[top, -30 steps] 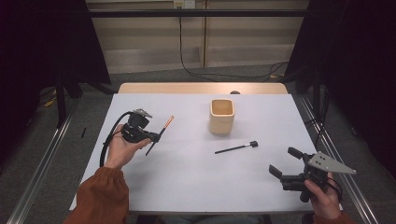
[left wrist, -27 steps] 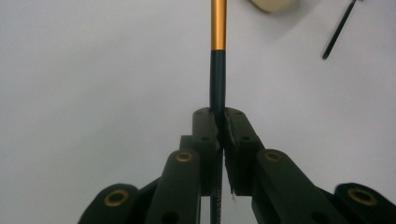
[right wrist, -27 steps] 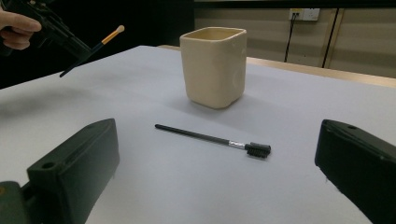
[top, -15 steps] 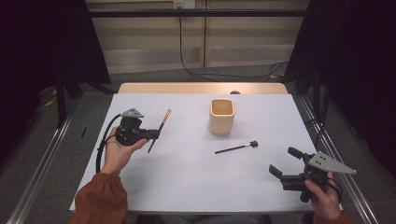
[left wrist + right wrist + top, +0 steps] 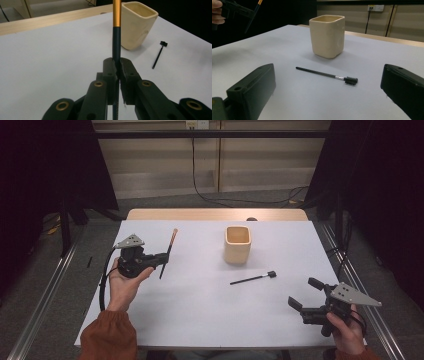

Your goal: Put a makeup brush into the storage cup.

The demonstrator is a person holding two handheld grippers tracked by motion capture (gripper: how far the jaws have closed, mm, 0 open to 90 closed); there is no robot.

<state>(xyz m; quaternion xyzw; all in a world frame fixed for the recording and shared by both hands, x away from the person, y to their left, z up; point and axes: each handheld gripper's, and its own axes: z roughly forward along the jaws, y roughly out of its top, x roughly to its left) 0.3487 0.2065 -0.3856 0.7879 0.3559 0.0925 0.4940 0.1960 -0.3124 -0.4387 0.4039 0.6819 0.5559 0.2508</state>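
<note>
My left gripper (image 5: pixel 163 258) hovers over the left side of the white table (image 5: pixel 200 320), shut on a thin stick (image 5: pixel 169 251) that is dark below and orange above. In the left gripper view the jaws (image 5: pixel 117 67) pinch the stick (image 5: pixel 116 30), which rises straight ahead, with the cream cup (image 5: pixel 137 25) behind it. The cup (image 5: pixel 237 245) stands upright at the table's middle back. A small black brush (image 5: pixel 252 279) lies flat in front of it. My right gripper (image 5: pixel 305 293) rests open near the front right, facing the brush (image 5: pixel 324 73) and the cup (image 5: pixel 327 37).
A bare wooden strip (image 5: pixel 215 214) runs along the table's far edge. Metal rails (image 5: pixel 45 295) flank the table on the floor. Free white surface lies between the two grippers. In the right gripper view the left gripper (image 5: pixel 234 10) shows at top left with the stick.
The left hand has shifted a little to the left with the stick still in its jaws. The right hand, cup and black brush have not moved.
</note>
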